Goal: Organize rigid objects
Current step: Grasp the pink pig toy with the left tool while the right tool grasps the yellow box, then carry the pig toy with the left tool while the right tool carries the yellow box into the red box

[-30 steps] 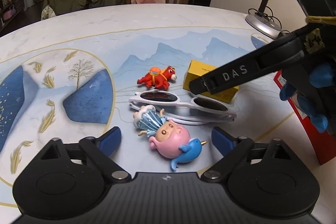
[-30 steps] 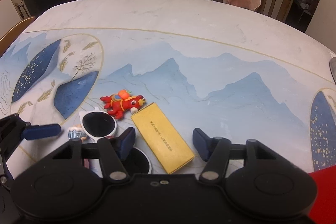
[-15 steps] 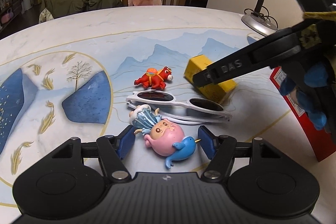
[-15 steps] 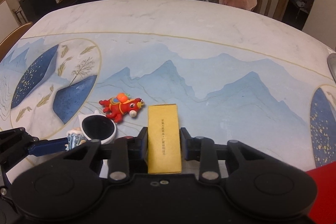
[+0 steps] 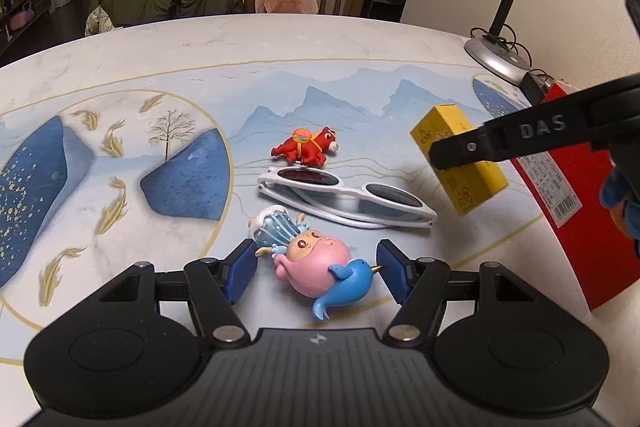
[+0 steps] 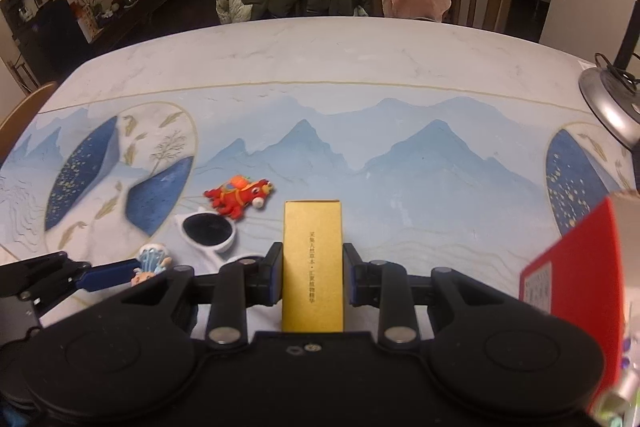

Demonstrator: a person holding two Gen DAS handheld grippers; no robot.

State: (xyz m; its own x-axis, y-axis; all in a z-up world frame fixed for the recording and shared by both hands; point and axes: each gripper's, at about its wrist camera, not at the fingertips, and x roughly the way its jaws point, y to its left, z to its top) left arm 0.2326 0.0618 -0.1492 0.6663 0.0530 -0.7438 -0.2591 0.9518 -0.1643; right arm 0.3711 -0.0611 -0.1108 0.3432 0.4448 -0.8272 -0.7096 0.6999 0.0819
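Observation:
My right gripper (image 6: 313, 273) is shut on a long yellow box (image 6: 313, 259) and holds it lifted above the table; it also shows in the left wrist view (image 5: 460, 159), pinched by the right gripper's finger. My left gripper (image 5: 316, 269) is open, its blue pads on either side of a pink doll with a blue narwhal (image 5: 320, 267), apart from it. White sunglasses (image 5: 348, 197) lie just beyond the doll. A red toy animal (image 5: 306, 149) lies behind the sunglasses, also in the right wrist view (image 6: 240, 195).
A red box (image 5: 576, 203) stands at the right, also in the right wrist view (image 6: 576, 267). A desk lamp (image 5: 500, 55) stands at the far right on the painted table (image 5: 280, 75). Chairs with clothes stand behind the far edge.
My right gripper closed on the yellow box, turned it straight and lifted it to the right. My left gripper narrowed around the pink doll and moved closer to it.

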